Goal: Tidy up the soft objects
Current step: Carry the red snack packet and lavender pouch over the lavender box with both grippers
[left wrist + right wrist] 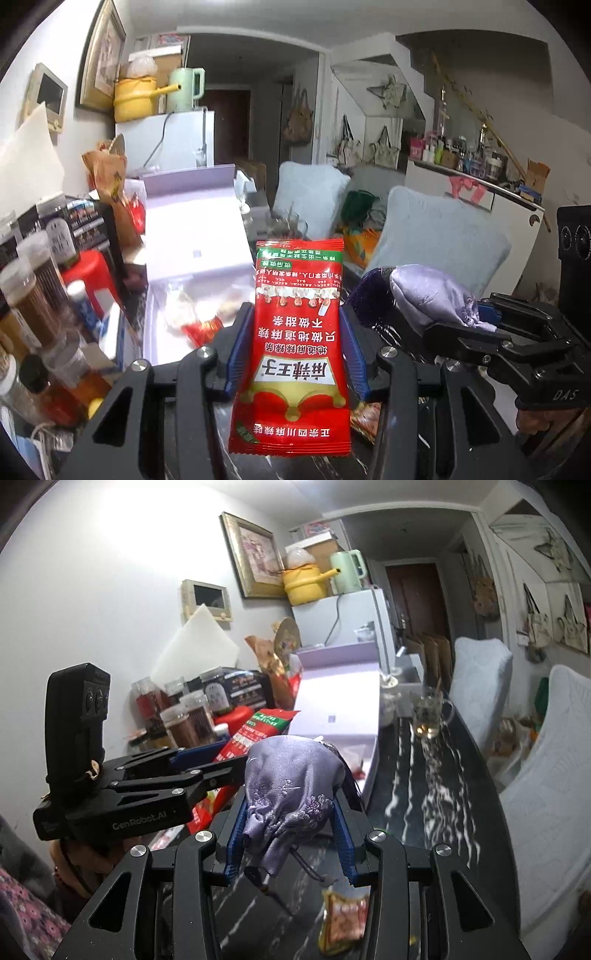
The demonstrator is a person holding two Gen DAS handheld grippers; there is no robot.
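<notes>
Left gripper (291, 343) is pinching the red snack packet (295, 332) upright, clear of the lilac box (192, 229). Your right gripper (288, 823) is squeezing the purple pouch (291, 790) above the dark table (424, 794), probably carrying both boxward.

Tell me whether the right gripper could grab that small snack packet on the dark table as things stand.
Probably not: the right gripper is shut on the purple pouch, so it must release it before taking the snack packet.
</notes>
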